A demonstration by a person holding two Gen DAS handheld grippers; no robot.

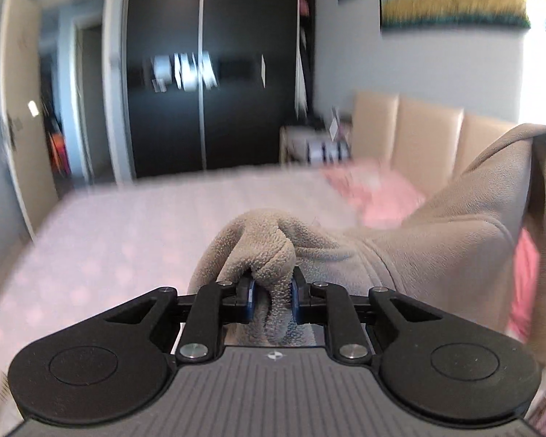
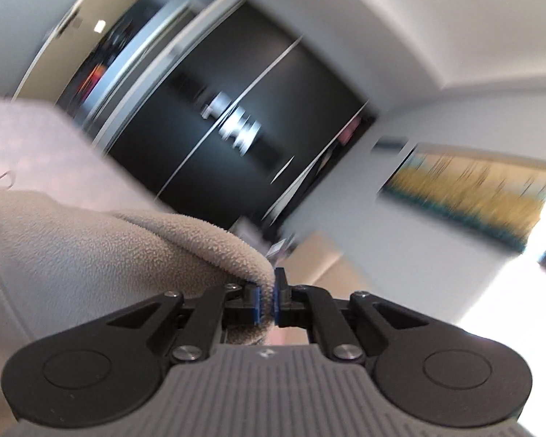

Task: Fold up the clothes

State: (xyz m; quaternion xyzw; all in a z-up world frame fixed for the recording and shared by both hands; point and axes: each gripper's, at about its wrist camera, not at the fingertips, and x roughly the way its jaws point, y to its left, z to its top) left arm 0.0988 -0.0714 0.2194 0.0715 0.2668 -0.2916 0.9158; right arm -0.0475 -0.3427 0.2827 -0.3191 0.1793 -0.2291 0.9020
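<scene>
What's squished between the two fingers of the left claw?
A bunched fold of the grey fleece garment sits between the fingers of the left claw, pinched there above the bed. The left wrist view shows it.

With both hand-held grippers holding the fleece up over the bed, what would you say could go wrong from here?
1. The right hand-held gripper pinches only a thin edge of the fleece; a tug could pull it free.
2. The left hand-held gripper grips a thick bunched wad of fleece, so the fold may come out creased or uneven.
3. The pink garment lies on the bed beside the fleece; laying the fleece down could cover or drag it.
</scene>
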